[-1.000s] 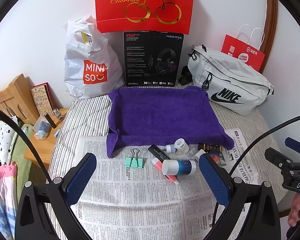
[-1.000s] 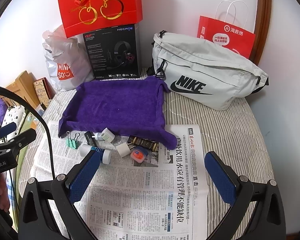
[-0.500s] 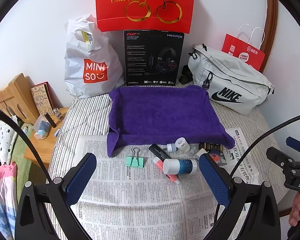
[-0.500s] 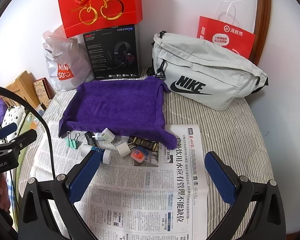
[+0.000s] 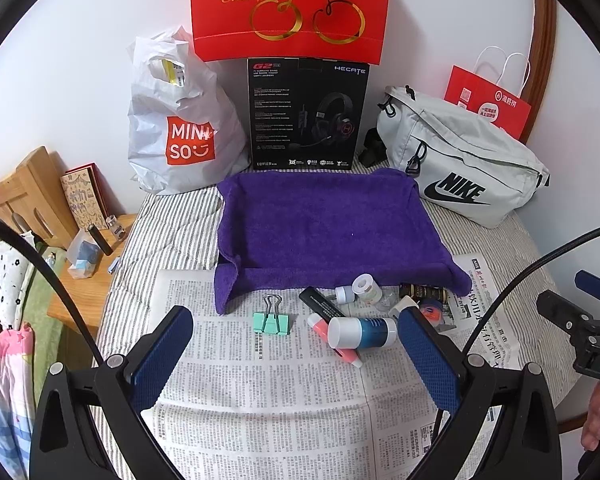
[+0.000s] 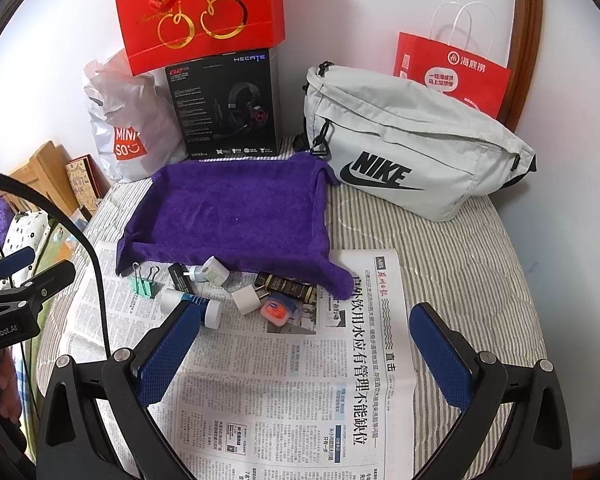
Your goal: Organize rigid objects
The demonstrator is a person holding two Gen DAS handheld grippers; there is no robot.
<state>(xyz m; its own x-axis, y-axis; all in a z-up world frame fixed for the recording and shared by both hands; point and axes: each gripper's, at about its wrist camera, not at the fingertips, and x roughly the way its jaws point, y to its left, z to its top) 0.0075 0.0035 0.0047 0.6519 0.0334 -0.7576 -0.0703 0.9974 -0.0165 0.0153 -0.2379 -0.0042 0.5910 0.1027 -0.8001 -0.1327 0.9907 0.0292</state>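
Observation:
A purple towel-lined tray (image 5: 324,220) (image 6: 236,212) lies on the striped bed. Before it, on newspaper (image 5: 268,392), sit a green binder clip (image 5: 271,322) (image 6: 144,286), a blue-and-white bottle (image 5: 362,333) (image 6: 190,306), a coral tube (image 5: 334,340), a black stick (image 5: 320,304), a small white jar (image 5: 366,288), a white plug (image 6: 247,300), an orange tin (image 6: 277,309) and a dark bar (image 6: 288,285). My left gripper (image 5: 294,354) hovers open just short of the clip and bottle. My right gripper (image 6: 306,350) stands open over bare newspaper, nothing between its fingers.
Along the wall stand a white Miniso bag (image 5: 180,128), a black headset box (image 5: 306,114), a red cherry bag (image 5: 290,8), a grey Nike pouch (image 5: 460,168) and a red paper bag (image 6: 452,74). A wooden nightstand (image 5: 80,240) is at left.
Both grippers have drifted very slightly; the scene shifts a little in each view. No object has moved and both grippers stay open.

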